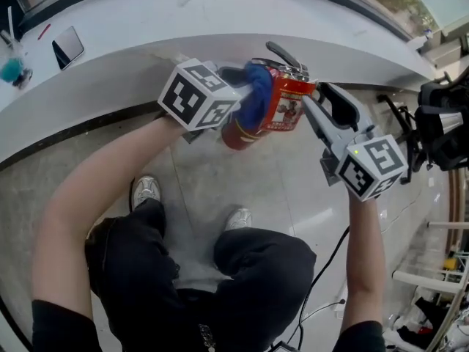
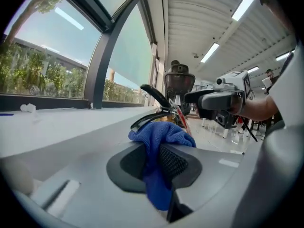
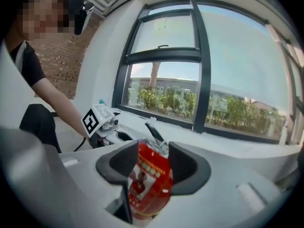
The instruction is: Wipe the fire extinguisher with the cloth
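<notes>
Two hand-held grippers meet above the floor in the head view: the left hand-held gripper (image 1: 243,100) sits at 9 o'clock of the red fire extinguisher (image 1: 284,110), pressing a blue cloth (image 1: 256,94) against it, while the right hand-held gripper (image 1: 314,107) grips it from 3 o'clock; a white bench (image 1: 220,20) curves across 12 o'clock. In the left gripper view, the jaws stand narrow, pinching the cloth (image 2: 161,137), with the extinguisher's black lever (image 2: 156,103) at 12 o'clock. In the right gripper view, the jaws clamp the extinguisher's red body (image 3: 149,179), its head tilted toward 12 o'clock.
</notes>
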A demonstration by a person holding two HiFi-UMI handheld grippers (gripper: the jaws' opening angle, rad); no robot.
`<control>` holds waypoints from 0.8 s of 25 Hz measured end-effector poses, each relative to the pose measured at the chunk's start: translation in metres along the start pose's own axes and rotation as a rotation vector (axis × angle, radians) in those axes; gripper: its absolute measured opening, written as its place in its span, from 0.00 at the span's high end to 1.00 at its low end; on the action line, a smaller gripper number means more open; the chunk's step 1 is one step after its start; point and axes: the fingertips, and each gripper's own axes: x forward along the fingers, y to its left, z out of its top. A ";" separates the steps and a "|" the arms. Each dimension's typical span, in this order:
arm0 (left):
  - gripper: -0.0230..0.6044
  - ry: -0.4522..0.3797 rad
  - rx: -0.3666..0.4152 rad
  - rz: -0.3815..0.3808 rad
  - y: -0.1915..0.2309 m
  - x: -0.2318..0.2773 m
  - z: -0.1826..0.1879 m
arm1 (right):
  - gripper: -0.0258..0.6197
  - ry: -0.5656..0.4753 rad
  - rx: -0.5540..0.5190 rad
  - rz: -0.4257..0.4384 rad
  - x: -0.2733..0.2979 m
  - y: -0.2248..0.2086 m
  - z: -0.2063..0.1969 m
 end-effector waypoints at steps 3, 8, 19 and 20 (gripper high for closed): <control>0.87 -0.030 -0.013 -0.007 -0.003 0.002 0.011 | 0.67 -0.018 -0.060 0.042 0.033 -0.004 0.027; 0.87 -0.014 -0.001 0.003 0.007 0.005 0.000 | 0.76 0.038 -0.085 0.112 0.067 -0.003 0.024; 0.88 0.186 -0.106 0.057 0.032 0.041 -0.122 | 0.80 0.004 -0.301 -0.006 0.071 0.002 0.023; 0.88 0.202 -0.109 0.058 0.033 0.044 -0.133 | 0.80 0.006 -0.310 -0.020 0.071 0.002 0.022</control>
